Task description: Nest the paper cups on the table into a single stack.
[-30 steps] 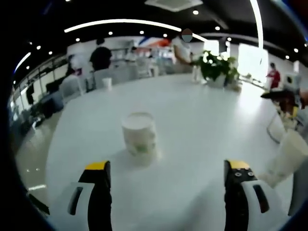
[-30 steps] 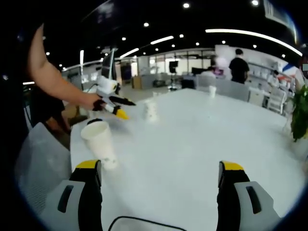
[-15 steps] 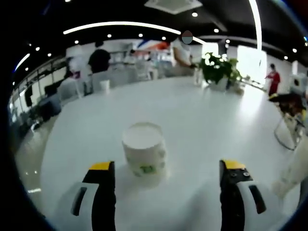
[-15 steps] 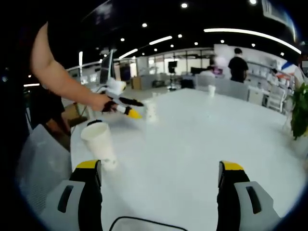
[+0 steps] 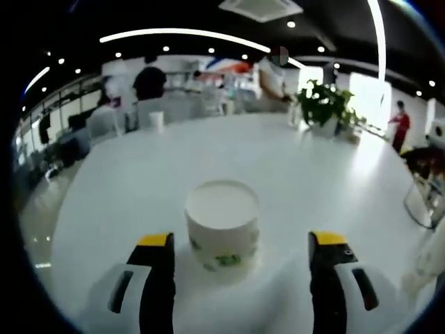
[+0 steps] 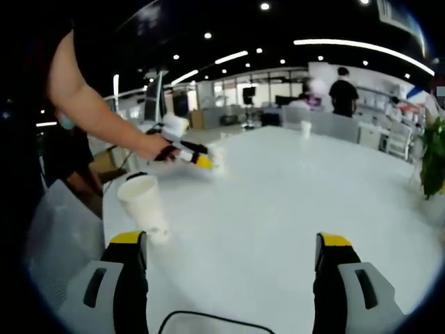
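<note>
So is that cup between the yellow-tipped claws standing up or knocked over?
Upright: the paper cup rests on its base on the white table, round rim facing up.

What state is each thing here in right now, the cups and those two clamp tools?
Left gripper: open, jaws either side of a cup.
Near cup: upright, not gripped.
Right gripper: open, holding nothing.
Tall cup: upright, beside the right gripper's left jaw.
Far cup: upright, alone.
</note>
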A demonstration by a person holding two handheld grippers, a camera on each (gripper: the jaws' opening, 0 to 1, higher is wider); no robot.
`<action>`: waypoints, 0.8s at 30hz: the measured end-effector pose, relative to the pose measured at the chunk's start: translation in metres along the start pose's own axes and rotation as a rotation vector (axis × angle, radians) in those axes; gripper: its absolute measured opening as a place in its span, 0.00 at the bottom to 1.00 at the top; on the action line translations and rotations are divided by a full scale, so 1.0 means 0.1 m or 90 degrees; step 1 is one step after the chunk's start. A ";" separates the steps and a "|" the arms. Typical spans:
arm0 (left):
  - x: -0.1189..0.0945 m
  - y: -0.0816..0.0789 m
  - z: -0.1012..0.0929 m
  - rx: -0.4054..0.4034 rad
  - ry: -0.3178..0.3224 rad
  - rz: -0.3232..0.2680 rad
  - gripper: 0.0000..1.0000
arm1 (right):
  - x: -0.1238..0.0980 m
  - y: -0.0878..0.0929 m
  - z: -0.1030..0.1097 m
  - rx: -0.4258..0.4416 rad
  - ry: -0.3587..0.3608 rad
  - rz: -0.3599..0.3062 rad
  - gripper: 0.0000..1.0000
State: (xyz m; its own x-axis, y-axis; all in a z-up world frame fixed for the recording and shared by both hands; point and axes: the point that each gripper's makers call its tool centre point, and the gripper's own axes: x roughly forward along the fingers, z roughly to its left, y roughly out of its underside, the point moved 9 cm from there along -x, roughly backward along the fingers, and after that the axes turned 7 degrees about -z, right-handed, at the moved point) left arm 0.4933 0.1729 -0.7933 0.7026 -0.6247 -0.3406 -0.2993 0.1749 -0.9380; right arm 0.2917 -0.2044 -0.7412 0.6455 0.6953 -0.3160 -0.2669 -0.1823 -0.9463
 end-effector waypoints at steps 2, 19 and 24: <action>0.01 0.01 0.02 0.004 0.000 0.004 0.72 | -0.01 0.00 0.01 0.000 -0.001 0.002 0.99; 0.13 0.00 0.06 0.019 0.015 0.001 0.41 | 0.02 0.02 0.03 0.002 -0.008 0.007 0.99; 0.13 -0.01 0.06 0.013 0.017 0.002 0.41 | 0.02 0.01 0.03 0.004 -0.007 0.006 0.99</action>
State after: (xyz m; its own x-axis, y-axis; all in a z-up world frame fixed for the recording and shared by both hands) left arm 0.5066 0.1698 -0.7973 0.6844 -0.6437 -0.3425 -0.2889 0.1919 -0.9379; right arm 0.2903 -0.2007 -0.7431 0.6345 0.7017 -0.3240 -0.2771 -0.1848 -0.9429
